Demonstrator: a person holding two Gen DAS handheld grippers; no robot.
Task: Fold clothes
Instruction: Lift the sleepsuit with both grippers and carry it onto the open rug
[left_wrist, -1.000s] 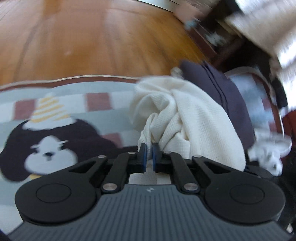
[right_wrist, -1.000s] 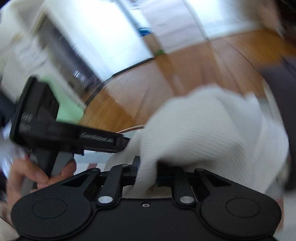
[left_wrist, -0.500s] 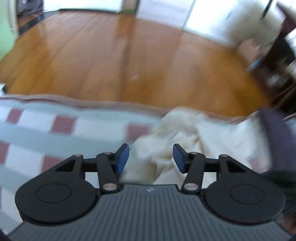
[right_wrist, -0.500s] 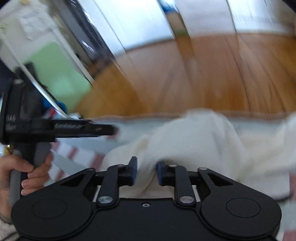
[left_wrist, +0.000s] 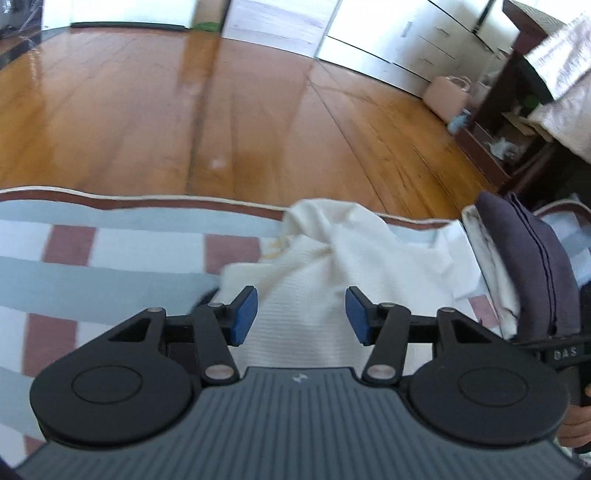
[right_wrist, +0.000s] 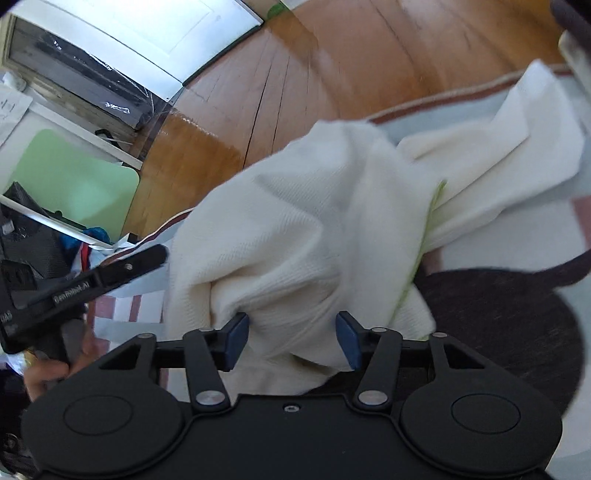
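Having released cream garment (left_wrist: 332, 258), tongs (left_wrist: 301, 319)

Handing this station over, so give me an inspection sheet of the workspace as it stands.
Surface: checked blanket in blue, white and red, spread on the wooden floor.
Job's things: cream garment lies crumpled on the blanket, unfolded; folded dark garment beside it.
Clutter: heap of bags or wrappers past the blanket's edge, too blurred to name.
Grippers: left tool open above the cream garment, pads clear; right tool opening, cloth bunched between its fingers, not pinched.
Cables: nothing seen.
Surroundings: white drawers, dark shelf unit, green panel.
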